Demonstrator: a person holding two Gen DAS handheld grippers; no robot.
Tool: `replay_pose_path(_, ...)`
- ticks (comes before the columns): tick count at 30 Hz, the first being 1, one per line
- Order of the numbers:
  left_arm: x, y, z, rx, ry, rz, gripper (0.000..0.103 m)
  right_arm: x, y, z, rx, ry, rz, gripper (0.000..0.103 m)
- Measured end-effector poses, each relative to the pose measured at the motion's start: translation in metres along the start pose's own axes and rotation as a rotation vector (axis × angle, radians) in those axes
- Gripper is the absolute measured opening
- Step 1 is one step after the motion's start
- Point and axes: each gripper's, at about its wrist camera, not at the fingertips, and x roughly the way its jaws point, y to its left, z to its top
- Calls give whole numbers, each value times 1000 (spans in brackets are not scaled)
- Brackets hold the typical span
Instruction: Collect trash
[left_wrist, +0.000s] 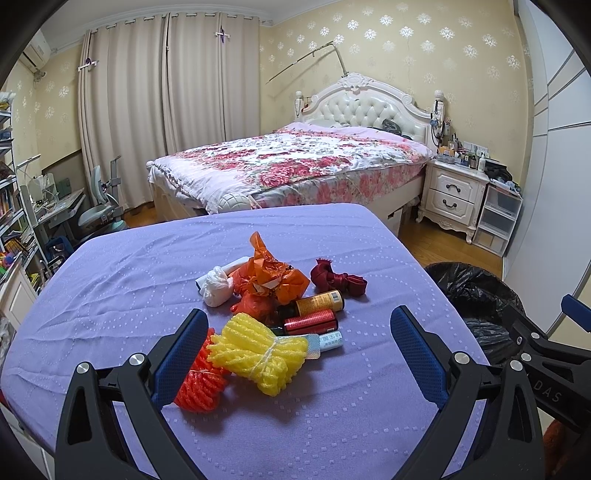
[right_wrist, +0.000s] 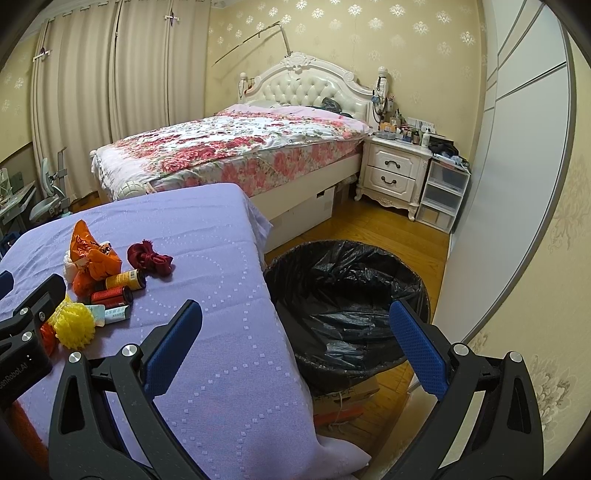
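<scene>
I am holding the left gripper (left_wrist: 299, 350) with fingers spread wide around the yellow foam net (left_wrist: 258, 354), lying nearest in the tabletop (left_wrist: 110, 280) pile. It looks light and squashy, so I'd pinch its tied middle. The right gripper (right_wrist: 295, 350) is hanging open, empty, near the bin (right_wrist: 347, 295).

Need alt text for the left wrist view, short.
Open left gripper hovers over a trash pile on a purple-covered table: yellow foam net, orange foam net, orange wrappers, small bottles. A black-lined bin stands at right, a bed behind.
</scene>
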Motion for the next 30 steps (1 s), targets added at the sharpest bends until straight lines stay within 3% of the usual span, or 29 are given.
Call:
replay_pose_path(18, 3, 2, -7, 0, 17, -12, 96, 5, 3, -11, 3, 25, 11, 99)
replay_pose_path(30, 0, 34, -13, -4, 38, 19, 96, 7, 25, -17, -38, 68, 57, 97)
